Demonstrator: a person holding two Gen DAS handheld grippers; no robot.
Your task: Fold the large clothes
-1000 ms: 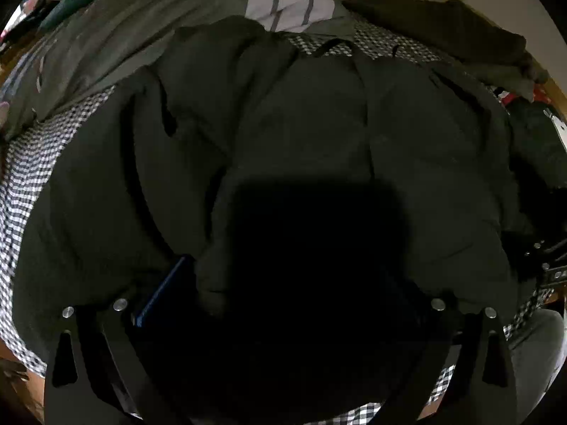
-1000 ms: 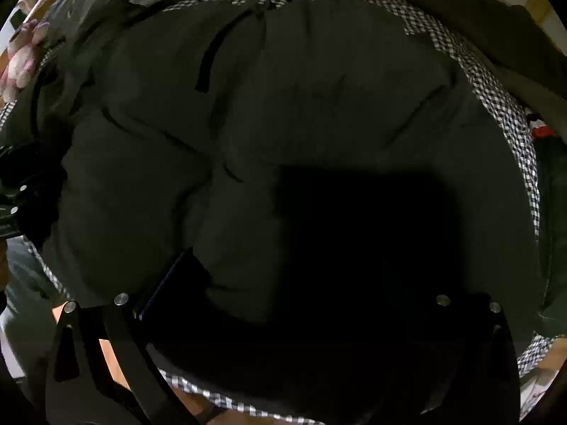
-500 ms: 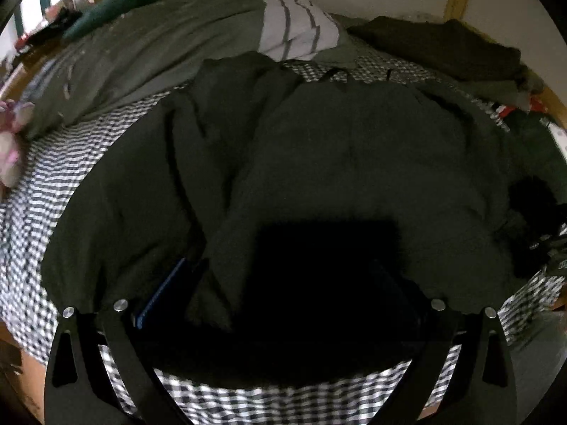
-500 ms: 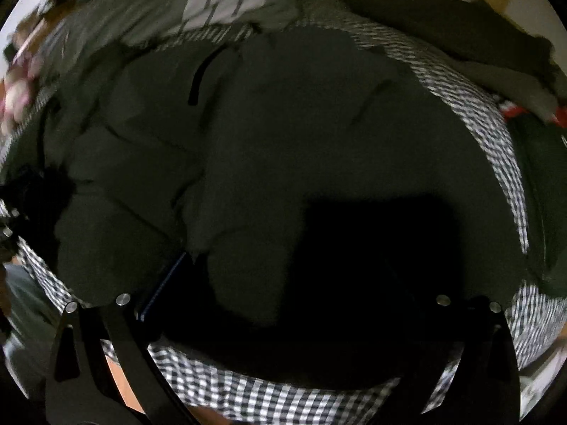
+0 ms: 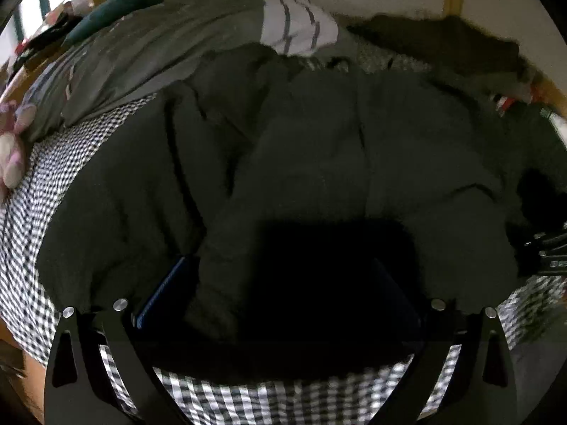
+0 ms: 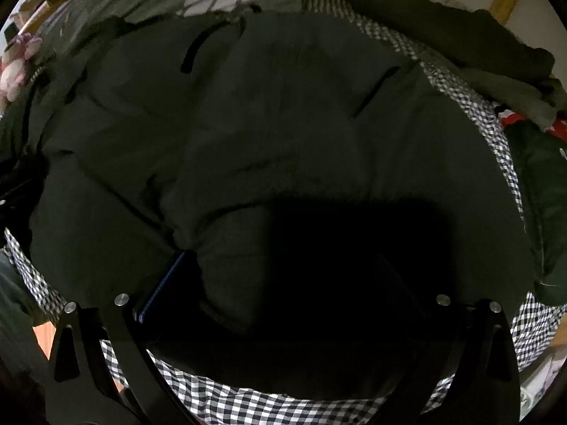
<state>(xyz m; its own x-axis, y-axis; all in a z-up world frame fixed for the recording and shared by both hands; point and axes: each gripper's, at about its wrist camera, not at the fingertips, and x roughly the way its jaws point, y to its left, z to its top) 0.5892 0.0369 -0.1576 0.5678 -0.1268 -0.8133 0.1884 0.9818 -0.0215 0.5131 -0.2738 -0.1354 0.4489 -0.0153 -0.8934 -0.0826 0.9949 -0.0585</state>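
With the jaws of the left gripper (image 5: 283,283) and right gripper (image 6: 283,276) apart around the near hem of the dark padded jacket (image 5: 319,148), both are best clamped evenly before 1 level lift toward its collar.

Both my views are dim and grainy. A black square shadow falls on the dark jacket (image 5: 319,163) ahead of each camera. Fisheye bending curves the edges; far bedding is smeared.
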